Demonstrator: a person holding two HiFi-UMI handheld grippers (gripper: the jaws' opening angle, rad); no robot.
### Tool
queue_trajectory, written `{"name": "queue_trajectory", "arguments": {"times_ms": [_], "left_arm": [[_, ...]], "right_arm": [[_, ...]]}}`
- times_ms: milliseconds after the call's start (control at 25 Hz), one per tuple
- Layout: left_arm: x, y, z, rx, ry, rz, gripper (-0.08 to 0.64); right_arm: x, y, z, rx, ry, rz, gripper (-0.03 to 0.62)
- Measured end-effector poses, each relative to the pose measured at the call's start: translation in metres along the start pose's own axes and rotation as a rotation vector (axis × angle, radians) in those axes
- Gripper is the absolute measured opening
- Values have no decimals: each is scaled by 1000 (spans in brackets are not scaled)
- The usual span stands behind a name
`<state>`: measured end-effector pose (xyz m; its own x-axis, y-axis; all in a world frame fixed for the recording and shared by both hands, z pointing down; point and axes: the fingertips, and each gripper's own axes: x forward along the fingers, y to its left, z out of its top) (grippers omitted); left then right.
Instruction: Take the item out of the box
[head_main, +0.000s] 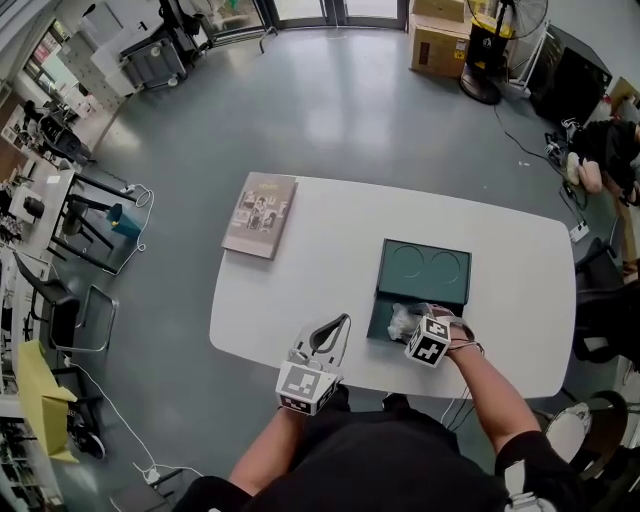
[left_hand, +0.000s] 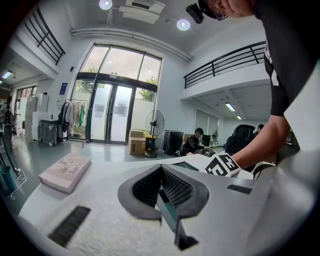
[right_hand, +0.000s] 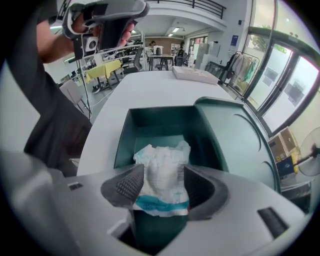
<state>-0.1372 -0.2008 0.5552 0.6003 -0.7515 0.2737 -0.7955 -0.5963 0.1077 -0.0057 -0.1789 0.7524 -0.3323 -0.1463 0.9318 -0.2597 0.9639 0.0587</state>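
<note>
- The right claw (right_hand: 162, 172) stands spread wide over the dark green rectangular box (right_hand: 126, 137), at the near edge of the white rounded desk (head_main: 320, 235).
- Between its two grey pads lies the white crumpled soft packet with a teal band (right_hand: 161, 175). The pads are at both sides of the packet, very near it, but they do not squeeze it.
- The packet is inside the tray of the box, and its lower part hangs down between the jaws towards the camera.
- The flat dark green lid (head_main: 425, 268) with two round marks is open and lies on the desk behind the tray, joined to it along one edge.
- The left claw (head_main: 343, 320) is pressed together, with nothing between the jaws. It is held over the desk edge, to the left of the box and apart from it.
- A thin pale book with a picture cover (head_main: 260, 215) lies flat near the far left corner of the desk, well apart from the box.
- Both arms of the person are bare under a black shirt.
</note>
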Motion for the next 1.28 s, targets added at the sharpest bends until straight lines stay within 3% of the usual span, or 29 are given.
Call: {"name": "queue_trajectory", "arguments": {"times_ms": [640,1000,1280], "left_arm": [[-1,2,-2,-4,-5,1,14],[1,-2,-3,-9,-9,-10,14],[3,-8,2,-1,-21,-26,14]], "right_arm": [[7,7,2,-80,29,30,186],[-14,5,4,-74,14,-40,134],[-52,-5,18,-28,-72,-152,117]]}}
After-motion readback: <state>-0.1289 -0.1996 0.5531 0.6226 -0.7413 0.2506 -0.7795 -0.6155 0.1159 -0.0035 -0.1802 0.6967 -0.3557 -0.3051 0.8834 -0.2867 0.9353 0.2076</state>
